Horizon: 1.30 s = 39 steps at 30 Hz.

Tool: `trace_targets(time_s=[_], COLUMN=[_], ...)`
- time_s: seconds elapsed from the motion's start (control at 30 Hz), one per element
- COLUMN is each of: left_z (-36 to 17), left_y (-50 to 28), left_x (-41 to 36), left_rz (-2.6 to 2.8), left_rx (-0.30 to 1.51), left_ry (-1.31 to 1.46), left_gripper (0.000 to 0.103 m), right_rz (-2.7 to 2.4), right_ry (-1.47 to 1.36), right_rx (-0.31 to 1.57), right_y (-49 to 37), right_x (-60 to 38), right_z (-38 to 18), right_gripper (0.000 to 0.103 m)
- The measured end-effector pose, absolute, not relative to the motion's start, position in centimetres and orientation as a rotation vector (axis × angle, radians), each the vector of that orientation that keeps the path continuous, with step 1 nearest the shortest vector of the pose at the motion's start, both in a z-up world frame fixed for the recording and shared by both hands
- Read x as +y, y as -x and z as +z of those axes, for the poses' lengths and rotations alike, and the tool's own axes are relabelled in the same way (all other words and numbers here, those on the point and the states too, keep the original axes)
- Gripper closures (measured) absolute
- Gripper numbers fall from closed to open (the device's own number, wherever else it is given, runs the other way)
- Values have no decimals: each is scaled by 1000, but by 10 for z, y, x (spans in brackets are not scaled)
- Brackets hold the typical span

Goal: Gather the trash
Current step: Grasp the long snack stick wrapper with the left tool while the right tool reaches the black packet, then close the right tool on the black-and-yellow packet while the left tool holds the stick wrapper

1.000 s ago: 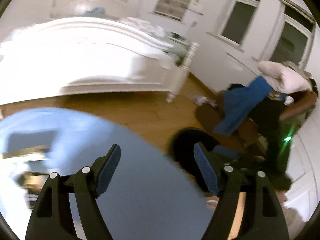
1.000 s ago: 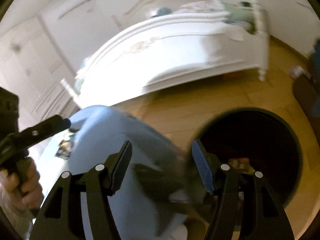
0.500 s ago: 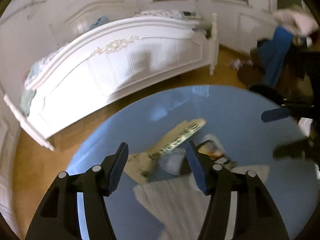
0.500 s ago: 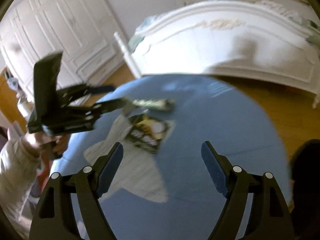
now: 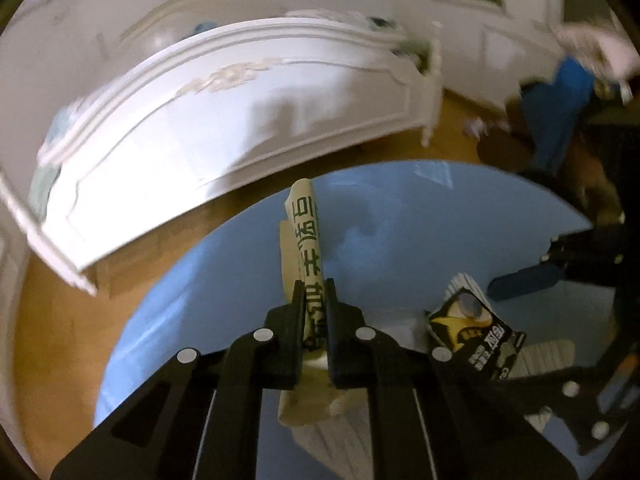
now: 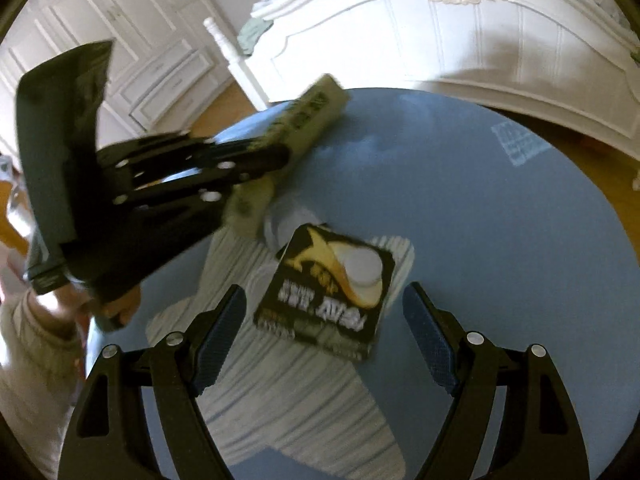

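A rolled beige paper wrapper (image 5: 305, 232) with green characters sticks up over the round blue table (image 5: 400, 240). My left gripper (image 5: 313, 292) has its jaws closing on the wrapper's lower half, and the pads press it. In the right wrist view the left gripper (image 6: 280, 156) holds the wrapper (image 6: 312, 116) tilted just above the tabletop. A black and gold snack packet (image 6: 332, 288) lies on a white ribbed cloth (image 6: 296, 400). My right gripper (image 6: 324, 296) hovers open over the packet without touching it.
The blue table (image 6: 500, 220) stands on a wooden floor in front of a white bed footboard (image 6: 480, 40). White wardrobe doors (image 6: 140, 40) fill the far left. A hand and sleeve (image 6: 116, 308) hold the left gripper. Clothes are piled on a chair (image 5: 560, 112) at the right.
Both grippers swung from the black bin and floor to over the blue table. The left jaws closed onto the beige wrapper and raised its end. The right jaws opened wider over the black packet.
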<state>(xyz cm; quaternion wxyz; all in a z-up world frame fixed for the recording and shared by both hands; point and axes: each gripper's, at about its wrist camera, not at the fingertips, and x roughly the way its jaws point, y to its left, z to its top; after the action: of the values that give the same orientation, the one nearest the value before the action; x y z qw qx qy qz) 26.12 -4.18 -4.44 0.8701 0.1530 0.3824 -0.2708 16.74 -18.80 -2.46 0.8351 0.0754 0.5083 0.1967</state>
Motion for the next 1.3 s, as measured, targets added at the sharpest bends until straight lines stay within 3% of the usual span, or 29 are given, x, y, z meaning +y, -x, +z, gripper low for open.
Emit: trace_targets(time_s=[0.1, 0.33, 0.37, 0.4, 0.47, 0.6, 0.67, 0.73, 0.77, 0.8, 1.03, 1.07, 1.17, 1.23, 1.3], left_z=[-40, -23, -20, -18, -13, -6, -4, -3, -3, -3, -5, -5, -4, -4, -3], left_y=[-256, -228, -221, -214, -205, -190, -182, -177, -174, -170, -150, -147, -143, -143, -143], left_x=[-19, 16, 19, 20, 21, 15, 12, 10, 10, 9, 9, 11, 15, 18, 19], left_rz=[-538, -500, -500, -501, -506, -511, -511, -512, -513, -514, -518, -518, -518, -517, -517], left_rx=[788, 750, 741, 736, 727, 717, 719, 720, 723, 727, 729, 727, 726, 726, 726], left_ry=[-223, -79, -69, -65, -58, -71, -71, -71, -69, -68, -72, -69, -67, -72, -69], left_gripper=[94, 93, 94, 94, 94, 93, 93, 93, 93, 93, 93, 93, 93, 93, 93], right_rz=[369, 391, 399, 426, 448, 459, 452, 442, 438, 434, 419, 437, 435, 469, 490], right_ry=[-58, -56, -66, -80, -101, -57, -32, -11, -11, -9, 206, 218, 208, 175, 172], right_rx=[1067, 1058, 1054, 1046, 1025, 1031, 1025, 999, 990, 987, 1005, 991, 1005, 1017, 1004], right_y=[-169, -161, -157, -154, -149, -140, -136, -131, -128, -124, -140, -142, -156, -160, -157], right_x=[-178, -183, -186, -188, -191, -191, -189, -190, -190, -189, -165, -164, -166, -171, -172], right_z=[-26, -29, -29, -26, -20, -15, -14, -14, -15, -16, -39, -39, -40, -36, -30], right_gripper=[34, 42, 47, 66, 74, 76, 70, 43, 24, 18, 19, 22, 44, 51, 67])
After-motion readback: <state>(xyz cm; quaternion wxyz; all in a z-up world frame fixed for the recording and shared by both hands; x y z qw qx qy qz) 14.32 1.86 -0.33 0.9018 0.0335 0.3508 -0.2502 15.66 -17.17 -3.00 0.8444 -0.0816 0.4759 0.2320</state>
